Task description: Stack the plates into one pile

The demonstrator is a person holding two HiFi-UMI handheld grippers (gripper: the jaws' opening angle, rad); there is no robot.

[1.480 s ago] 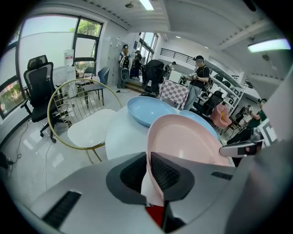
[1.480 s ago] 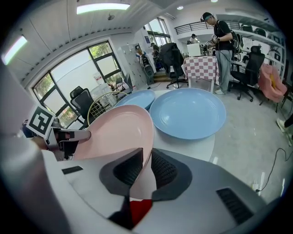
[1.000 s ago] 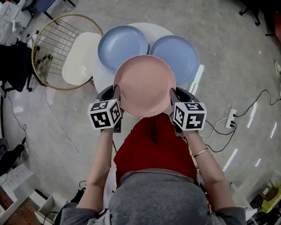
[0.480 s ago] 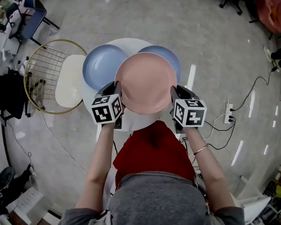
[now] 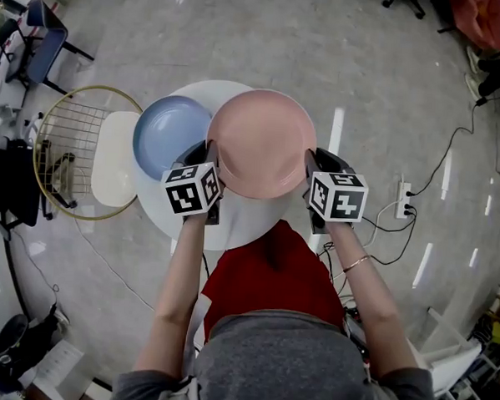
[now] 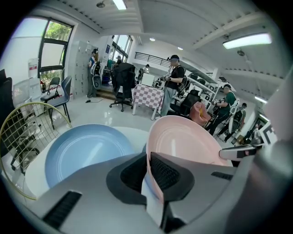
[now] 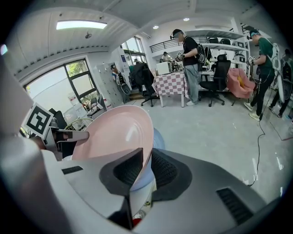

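While the round pink glazed plate [image 5: 261, 143] hangs above the round white worktop [image 5: 232, 219], the left hand-held gripper [image 5: 212, 161] is clamped on its left rim and the right hand-held gripper [image 5: 312, 169] on its right rim. A pale blue round plate [image 5: 170, 136] lies on the worktop's left side, and another blue plate [image 7: 158, 137] peeks out beneath the pink one. The pink plate looks stiff, smooth and breakable, probably slippery at the lip, so opposite-rim grips and a gentle set-down suit it.
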